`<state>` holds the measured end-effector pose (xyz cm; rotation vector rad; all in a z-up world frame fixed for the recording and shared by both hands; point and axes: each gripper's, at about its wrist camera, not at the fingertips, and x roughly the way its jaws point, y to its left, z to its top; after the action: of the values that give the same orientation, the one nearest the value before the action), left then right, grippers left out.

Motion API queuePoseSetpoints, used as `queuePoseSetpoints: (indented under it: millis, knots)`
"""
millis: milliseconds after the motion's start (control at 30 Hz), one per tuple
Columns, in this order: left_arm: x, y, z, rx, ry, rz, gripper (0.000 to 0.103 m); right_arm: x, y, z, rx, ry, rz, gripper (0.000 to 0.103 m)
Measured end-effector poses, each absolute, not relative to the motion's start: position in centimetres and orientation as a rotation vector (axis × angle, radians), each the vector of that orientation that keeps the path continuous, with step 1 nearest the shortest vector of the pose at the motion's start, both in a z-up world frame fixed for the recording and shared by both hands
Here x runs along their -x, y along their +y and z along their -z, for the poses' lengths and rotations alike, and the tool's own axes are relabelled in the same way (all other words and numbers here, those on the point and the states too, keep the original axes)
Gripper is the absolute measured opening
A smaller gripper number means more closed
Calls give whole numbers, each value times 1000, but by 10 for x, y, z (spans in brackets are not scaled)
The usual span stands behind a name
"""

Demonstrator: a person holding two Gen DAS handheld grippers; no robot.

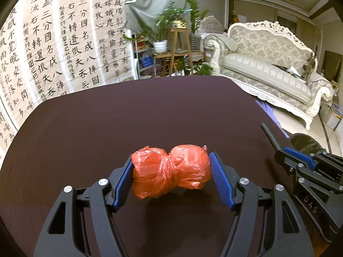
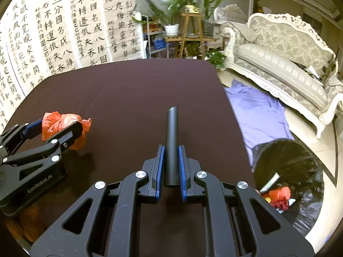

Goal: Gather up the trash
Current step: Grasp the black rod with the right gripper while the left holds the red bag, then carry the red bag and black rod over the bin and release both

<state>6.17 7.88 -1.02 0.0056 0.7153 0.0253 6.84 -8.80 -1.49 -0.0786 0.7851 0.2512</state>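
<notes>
A crumpled red plastic bag bundle point(image 1: 171, 169) sits between the blue pads of my left gripper point(image 1: 171, 156), which is shut on it and holds it just above the dark brown table point(image 1: 128, 111). The right wrist view shows the same bundle point(image 2: 62, 122) in my left gripper point(image 2: 60, 126) at the table's left side. My right gripper point(image 2: 171, 147) is shut on a black tube point(image 2: 172, 141) that sticks out forward past the fingertips. In the left wrist view, my right gripper point(image 1: 283, 152) and the tube point(image 1: 269, 132) are at the right edge.
A black-lined trash bin point(image 2: 300, 156) stands on the floor right of the table, with red plastic and other scraps inside. A purple cloth point(image 2: 257, 111) lies on the floor beside it. A white sofa point(image 2: 278, 64), a plant stand point(image 2: 190, 36) and calligraphy sheets point(image 2: 53, 32) lie beyond.
</notes>
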Motion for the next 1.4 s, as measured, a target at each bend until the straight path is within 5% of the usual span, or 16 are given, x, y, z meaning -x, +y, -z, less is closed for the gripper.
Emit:
queuePoseSetpoints:
  millis: [1400]
  knots:
    - [-91,-155,10,-161,654,340,67,-45,-308,34,-107,712,218,13]
